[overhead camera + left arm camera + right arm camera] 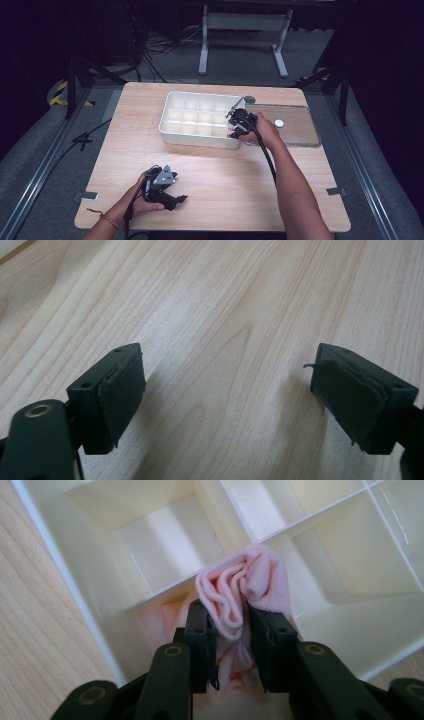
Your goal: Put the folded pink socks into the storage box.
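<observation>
The right hand-held gripper (232, 630) is pinching a folded pink cloth (245, 587) inside a corner compartment of the white divided tray (172, 132); the left hand-held gripper (227, 390) is resting wide open over the desk (225, 300).

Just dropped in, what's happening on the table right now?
A person works two tools. The right hand-held gripper has a folded pink cloth between its jaws at a near corner compartment of the white divided tray; the cloth is partly down in it. The left hand-held gripper rests open and empty over the bare wooden table. A clear lid lies beside the tray.
</observation>
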{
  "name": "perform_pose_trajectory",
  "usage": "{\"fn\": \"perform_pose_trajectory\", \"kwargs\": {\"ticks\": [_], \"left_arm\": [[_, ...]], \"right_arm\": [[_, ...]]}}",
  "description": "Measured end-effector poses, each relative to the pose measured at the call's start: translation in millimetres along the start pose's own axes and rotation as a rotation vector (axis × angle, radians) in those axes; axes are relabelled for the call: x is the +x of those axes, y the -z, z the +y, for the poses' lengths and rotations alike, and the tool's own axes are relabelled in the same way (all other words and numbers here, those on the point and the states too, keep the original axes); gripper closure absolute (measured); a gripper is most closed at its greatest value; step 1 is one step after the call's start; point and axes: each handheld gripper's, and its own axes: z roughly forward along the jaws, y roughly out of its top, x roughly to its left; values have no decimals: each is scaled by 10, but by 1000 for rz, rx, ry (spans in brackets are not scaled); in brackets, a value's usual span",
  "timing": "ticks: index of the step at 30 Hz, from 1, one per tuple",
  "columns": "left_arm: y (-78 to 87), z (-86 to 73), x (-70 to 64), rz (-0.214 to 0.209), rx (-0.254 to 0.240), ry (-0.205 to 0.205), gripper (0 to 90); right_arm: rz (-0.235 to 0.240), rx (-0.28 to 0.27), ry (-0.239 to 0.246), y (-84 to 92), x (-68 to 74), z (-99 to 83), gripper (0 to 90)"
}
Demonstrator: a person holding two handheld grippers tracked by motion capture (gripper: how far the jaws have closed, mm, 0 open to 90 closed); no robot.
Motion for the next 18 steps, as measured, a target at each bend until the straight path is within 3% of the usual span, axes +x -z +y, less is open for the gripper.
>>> {"fn": "perform_pose_trajectory", "kwargs": {"ticks": [7, 18], "left_arm": [[-1, 0, -1, 1, -1, 1, 146], [-1, 0, -1, 1, -1, 1, 146]], "right_arm": [[18, -47, -29, 75, -19, -48, 653], [-5, -68, -35, 165, 12, -58, 616]]}}
